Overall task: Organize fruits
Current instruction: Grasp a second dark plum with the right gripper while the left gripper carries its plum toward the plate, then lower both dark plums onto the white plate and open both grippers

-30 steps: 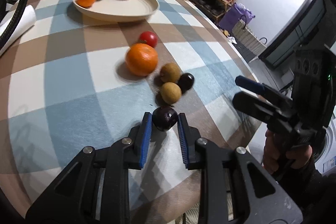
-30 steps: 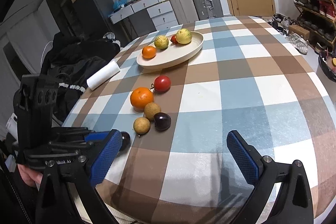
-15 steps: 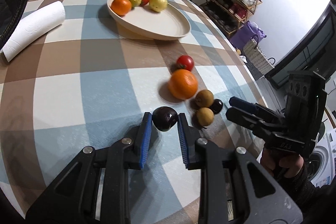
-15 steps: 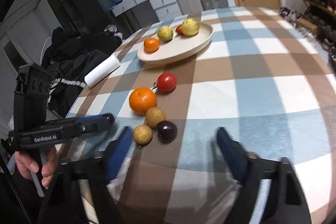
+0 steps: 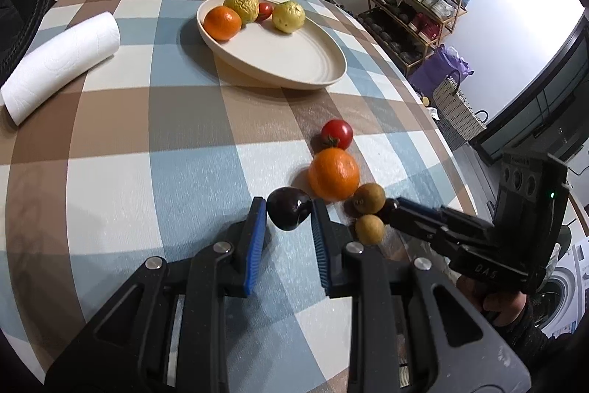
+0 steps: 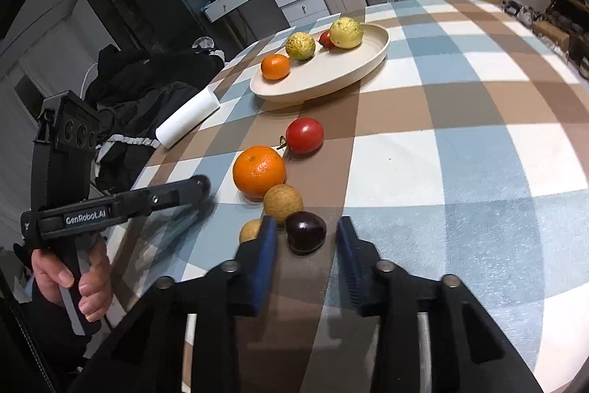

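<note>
Left gripper squeezing a dark plum, well short of the plate. Right gripper open around another dark plum. Best to close softly, lift straight, miss the orange.

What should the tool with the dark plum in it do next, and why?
Probably carry it up and over to the plate. The left tool is shut on a dark plum, lifted off the table, and the plate's near half is bare. The right tool is open around another dark plum on the tablecloth.
</note>
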A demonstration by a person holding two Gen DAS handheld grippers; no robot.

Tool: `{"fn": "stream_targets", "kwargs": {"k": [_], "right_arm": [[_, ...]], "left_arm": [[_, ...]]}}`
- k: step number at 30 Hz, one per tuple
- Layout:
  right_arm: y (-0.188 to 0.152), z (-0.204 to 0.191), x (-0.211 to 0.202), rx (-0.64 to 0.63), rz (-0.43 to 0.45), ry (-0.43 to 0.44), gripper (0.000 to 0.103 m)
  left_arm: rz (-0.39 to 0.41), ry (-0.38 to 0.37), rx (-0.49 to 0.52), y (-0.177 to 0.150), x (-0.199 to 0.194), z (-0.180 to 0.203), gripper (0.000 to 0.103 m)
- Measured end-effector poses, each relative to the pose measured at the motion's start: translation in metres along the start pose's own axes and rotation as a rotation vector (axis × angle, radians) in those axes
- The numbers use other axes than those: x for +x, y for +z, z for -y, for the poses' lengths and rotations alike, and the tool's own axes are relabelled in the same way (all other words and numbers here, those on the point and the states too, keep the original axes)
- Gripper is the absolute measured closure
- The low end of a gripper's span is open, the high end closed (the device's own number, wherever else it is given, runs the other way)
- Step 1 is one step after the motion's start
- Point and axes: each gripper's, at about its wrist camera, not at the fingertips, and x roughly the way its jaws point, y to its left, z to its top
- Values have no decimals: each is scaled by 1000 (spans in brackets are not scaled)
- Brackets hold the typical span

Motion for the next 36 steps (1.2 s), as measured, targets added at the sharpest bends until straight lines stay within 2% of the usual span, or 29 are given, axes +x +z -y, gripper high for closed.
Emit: {"fn": "stream_targets", "kwargs": {"k": [2,11,19,28,36], "right_arm": [[-1,2,1,6,-4,11,79],[3,2,-7,4,39,37,80],[19,12,-17,22,90,27,80],[59,27,-20,22,154,25,80],[114,45,-2,31,179,47,80]], "left_arm": [[2,10,-4,4,1,0,81],[14,42,-4,23,4,-1,81],[49,65,8,56,7,-2,81],[63,60,47,102,29,14,81],[68,90,97,144,61,32,81]]}}
